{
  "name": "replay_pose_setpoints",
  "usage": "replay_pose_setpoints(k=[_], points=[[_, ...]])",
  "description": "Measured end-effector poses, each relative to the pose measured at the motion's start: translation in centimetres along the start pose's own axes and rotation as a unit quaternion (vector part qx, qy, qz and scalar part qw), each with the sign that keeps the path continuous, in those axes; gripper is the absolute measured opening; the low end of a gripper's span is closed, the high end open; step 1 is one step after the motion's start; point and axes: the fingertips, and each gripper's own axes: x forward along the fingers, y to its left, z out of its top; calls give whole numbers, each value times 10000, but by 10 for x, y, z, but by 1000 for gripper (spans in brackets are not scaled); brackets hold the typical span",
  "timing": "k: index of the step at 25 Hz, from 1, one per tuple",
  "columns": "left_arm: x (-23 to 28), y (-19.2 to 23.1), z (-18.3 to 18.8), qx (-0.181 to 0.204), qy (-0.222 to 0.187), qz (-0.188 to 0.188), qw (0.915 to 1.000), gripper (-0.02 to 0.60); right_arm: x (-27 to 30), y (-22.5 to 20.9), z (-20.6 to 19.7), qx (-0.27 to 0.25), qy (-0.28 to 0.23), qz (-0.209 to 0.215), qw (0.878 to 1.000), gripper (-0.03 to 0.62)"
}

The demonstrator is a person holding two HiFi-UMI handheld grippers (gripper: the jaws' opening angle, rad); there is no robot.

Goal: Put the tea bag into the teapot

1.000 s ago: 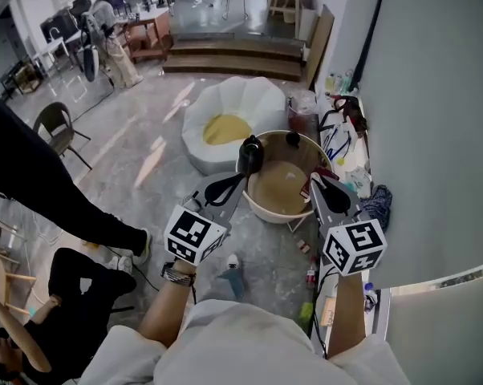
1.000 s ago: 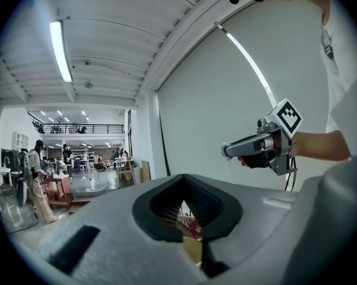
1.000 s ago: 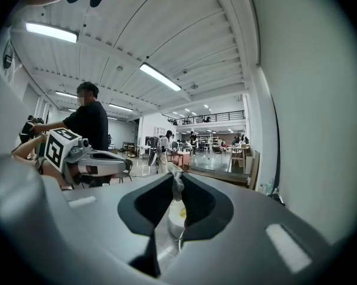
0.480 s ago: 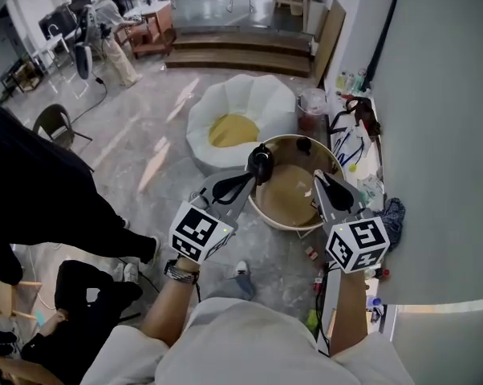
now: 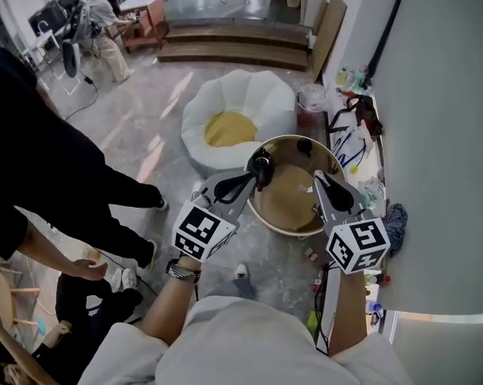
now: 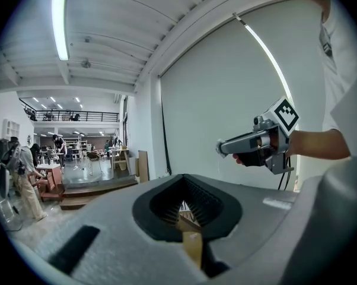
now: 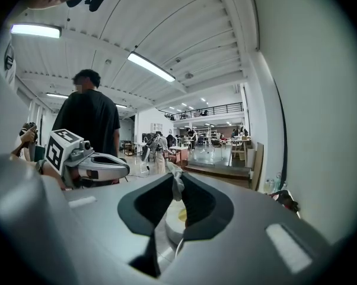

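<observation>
Right of centre: right gripper (image 5: 315, 180) jaws pinch white paper tea bag (image 7: 176, 186) | left gripper (image 5: 253, 180) jaws together, empty, beside small black teapot (image 5: 262, 164) | teapot on round tan table (image 5: 286, 205), left rim.

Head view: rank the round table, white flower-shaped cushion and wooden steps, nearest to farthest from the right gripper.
1. Round table, right by the right gripper.
2. White flower-shaped cushion, beyond the table, leftward.
3. Wooden steps, at the top.

Floor (image 5: 173, 111) glossy, polished grey, smooth. Round surface (image 5: 286, 203) matt tan top. Teapot (image 5: 261, 165) glossy black. Right hand-held gripper (image 5: 318, 176) matt grey plastic.
</observation>
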Motion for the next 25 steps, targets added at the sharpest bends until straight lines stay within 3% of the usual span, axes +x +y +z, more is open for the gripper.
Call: replay_pose_setpoints(k=[7, 16, 25], points=[[19, 45, -14, -88, 95, -17, 9999, -2, 47, -1, -3, 7, 132, 23, 9999, 46], [38, 98, -20, 63, 243, -23, 9997, -2, 98, -3, 1, -20, 303, -3, 9995, 48], [47, 132, -31, -40, 253, 104, 9996, -2, 138, 2, -12, -45, 473, 171, 9987, 46]])
